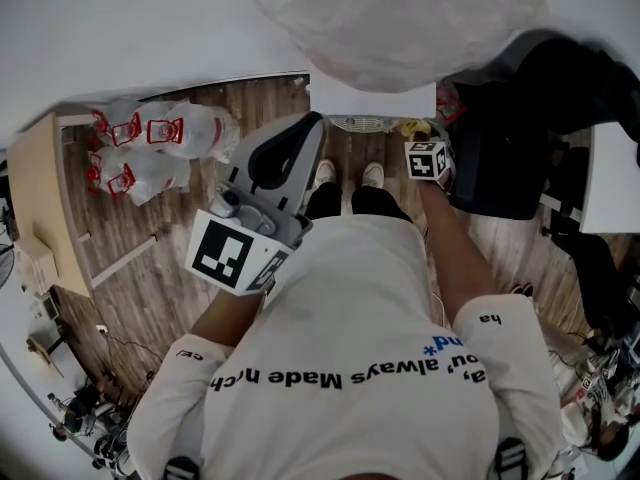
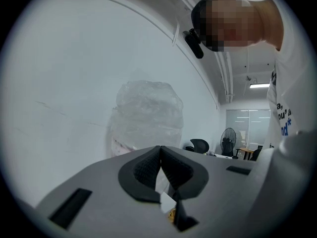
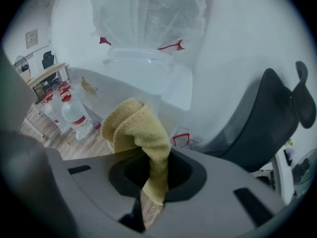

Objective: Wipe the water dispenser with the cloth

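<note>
The cloth [image 3: 140, 133] is yellow, the water dispenser [image 3: 166, 86] white, floor [image 1: 150, 253] brown wood-grain

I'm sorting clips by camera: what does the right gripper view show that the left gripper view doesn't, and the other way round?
Only the right gripper view: the folded yellow terry cloth clamped in the right gripper, the white water dispenser body, and red-labelled clear water bottles on the wooden floor.
Only the left gripper view: the left gripper, shut with nothing in it, and a black standing fan in the far office.
Both: the big clear plastic-wrapped water bottle on top of the dispenser.
</note>
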A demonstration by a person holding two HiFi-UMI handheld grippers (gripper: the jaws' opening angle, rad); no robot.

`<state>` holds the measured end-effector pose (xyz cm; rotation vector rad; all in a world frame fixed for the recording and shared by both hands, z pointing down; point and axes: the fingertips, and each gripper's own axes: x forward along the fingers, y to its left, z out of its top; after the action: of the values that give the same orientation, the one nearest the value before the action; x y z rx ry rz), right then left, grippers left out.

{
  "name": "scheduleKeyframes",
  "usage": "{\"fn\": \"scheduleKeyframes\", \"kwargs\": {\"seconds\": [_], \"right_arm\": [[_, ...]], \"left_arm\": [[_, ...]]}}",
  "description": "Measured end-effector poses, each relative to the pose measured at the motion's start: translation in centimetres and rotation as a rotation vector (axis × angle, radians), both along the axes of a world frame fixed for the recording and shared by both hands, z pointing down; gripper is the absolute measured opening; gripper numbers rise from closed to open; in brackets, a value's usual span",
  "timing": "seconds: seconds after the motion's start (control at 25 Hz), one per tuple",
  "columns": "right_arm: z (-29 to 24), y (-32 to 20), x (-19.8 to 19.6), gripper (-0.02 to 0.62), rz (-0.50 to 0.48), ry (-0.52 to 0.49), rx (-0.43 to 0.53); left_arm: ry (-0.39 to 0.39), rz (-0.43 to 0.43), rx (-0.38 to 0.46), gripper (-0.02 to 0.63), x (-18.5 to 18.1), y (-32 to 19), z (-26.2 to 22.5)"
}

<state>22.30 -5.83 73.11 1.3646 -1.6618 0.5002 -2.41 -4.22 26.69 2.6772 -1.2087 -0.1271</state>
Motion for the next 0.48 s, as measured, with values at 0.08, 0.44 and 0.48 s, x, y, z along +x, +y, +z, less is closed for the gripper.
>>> {"fn": "scheduleKeyframes", "kwargs": {"seconds": [0.08,0.44,0.48], "right_arm": [[0.3,0.0,-0.1,0.061,0.002,-0.006,-0.001],[1.6,0.1,0.1,0.061,0.009,-0.026,-0.012],[1.8,0.1,0.1,0.061,0.009,-0.027,-0.013]], "left_arm": [[-0.003,-0.002,-0.012,0.020,-0.3,0.0,0.8],[-0.004,-0.007,-0.051,0.020,-0.5,-0.2,3.4],[-0.004,-0.009,-0.053,0.019,-0.6,-0.3,3.8]]}}
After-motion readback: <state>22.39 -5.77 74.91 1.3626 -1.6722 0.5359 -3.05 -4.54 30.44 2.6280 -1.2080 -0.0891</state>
